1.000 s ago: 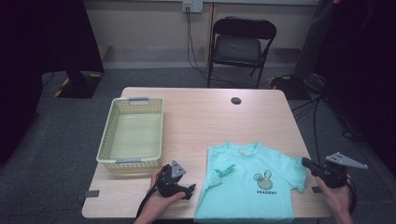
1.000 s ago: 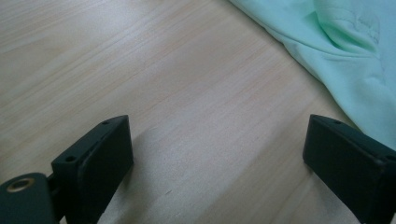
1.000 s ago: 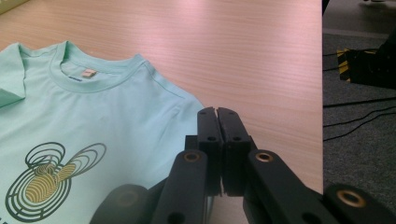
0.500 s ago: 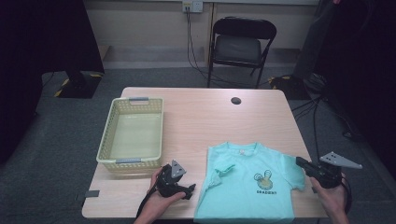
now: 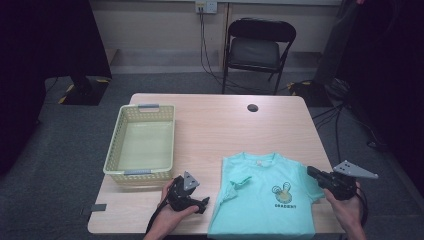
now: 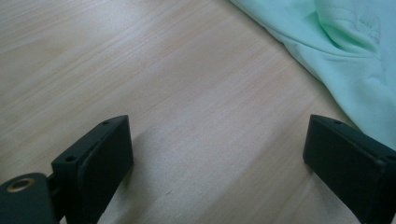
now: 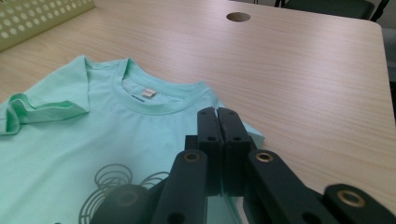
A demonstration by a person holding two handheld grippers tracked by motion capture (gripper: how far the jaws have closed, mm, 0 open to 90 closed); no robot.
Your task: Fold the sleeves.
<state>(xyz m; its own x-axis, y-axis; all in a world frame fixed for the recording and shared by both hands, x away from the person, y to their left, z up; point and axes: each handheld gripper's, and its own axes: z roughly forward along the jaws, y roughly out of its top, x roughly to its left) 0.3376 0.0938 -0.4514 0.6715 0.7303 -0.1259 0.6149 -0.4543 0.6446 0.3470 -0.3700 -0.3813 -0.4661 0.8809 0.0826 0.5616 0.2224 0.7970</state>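
Note:
A mint-green T-shirt (image 5: 265,195) with a round print lies flat, front up, at the table's near right; its left sleeve is folded in. My left gripper (image 5: 204,204) rests low on the wood just left of that sleeve, open, with bare table between its jaws (image 6: 217,158) and the shirt's edge (image 6: 355,46) beyond them. My right gripper (image 5: 311,171) is shut, jaws pressed together, its tip (image 7: 218,114) over the shirt's right sleeve (image 7: 93,140) near the collar side. Whether cloth is pinched between them I cannot tell.
A pale yellow perforated basket (image 5: 142,107) stands at the table's left, its rim also in the right gripper view (image 7: 28,18). A round cable hole (image 5: 252,107) sits near the far edge. A black folding chair (image 5: 257,50) stands behind the table.
My right gripper has moved left, from beyond the table's right edge in over the shirt's right sleeve. The left gripper has stayed put.

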